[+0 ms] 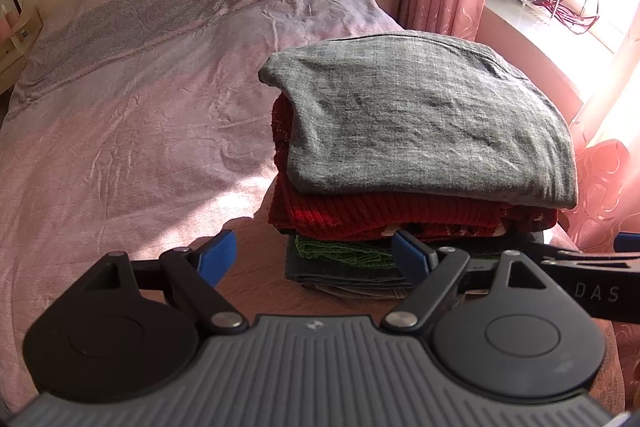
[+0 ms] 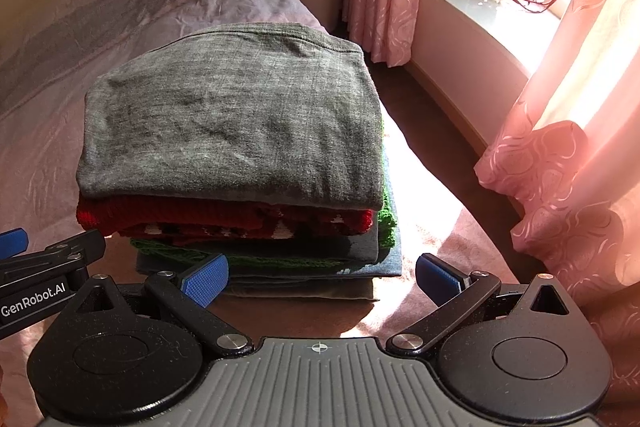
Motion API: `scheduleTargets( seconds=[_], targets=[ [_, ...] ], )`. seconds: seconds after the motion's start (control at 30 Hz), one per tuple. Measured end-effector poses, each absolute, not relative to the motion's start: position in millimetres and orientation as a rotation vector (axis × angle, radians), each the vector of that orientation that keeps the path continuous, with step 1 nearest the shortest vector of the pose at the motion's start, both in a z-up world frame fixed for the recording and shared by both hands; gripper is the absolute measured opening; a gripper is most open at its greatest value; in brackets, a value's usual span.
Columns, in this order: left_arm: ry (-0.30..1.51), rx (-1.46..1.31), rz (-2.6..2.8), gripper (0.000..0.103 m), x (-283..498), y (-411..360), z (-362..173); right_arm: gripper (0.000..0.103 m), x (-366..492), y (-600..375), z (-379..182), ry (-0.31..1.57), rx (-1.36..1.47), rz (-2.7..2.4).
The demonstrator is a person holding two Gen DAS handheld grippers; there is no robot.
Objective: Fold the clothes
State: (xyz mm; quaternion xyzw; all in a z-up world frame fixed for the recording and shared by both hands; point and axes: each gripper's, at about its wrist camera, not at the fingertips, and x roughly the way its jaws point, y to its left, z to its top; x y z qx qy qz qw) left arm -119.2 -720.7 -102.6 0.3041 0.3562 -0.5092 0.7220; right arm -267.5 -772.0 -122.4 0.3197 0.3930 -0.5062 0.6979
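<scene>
Apparently folding is finished: left gripper (image 1: 314, 255) and right gripper (image 2: 322, 277) are held wide apart, empty. Grey top (image 2: 232, 123) should be squared on the stack.

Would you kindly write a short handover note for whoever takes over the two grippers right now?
Left gripper: open, empty, just in front of the stack.
Right gripper: open, empty, beside it at the same stack.
Stack on the pink bed: grey top uppermost, red knit under it, green knit and darker folded pieces below.
Done: all visible garments folded and piled.
Left: no unfolded clothing in view; check elsewhere.
</scene>
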Motion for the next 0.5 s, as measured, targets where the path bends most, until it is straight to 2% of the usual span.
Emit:
scheduleTargets(
  seconds=[0.5],
  targets=[
    [0.810, 0.693, -1.132, 0.082, -120, -727, -119, 0.102, -269, -777, -138, 0.908, 0.729, -1.134]
  ],
)
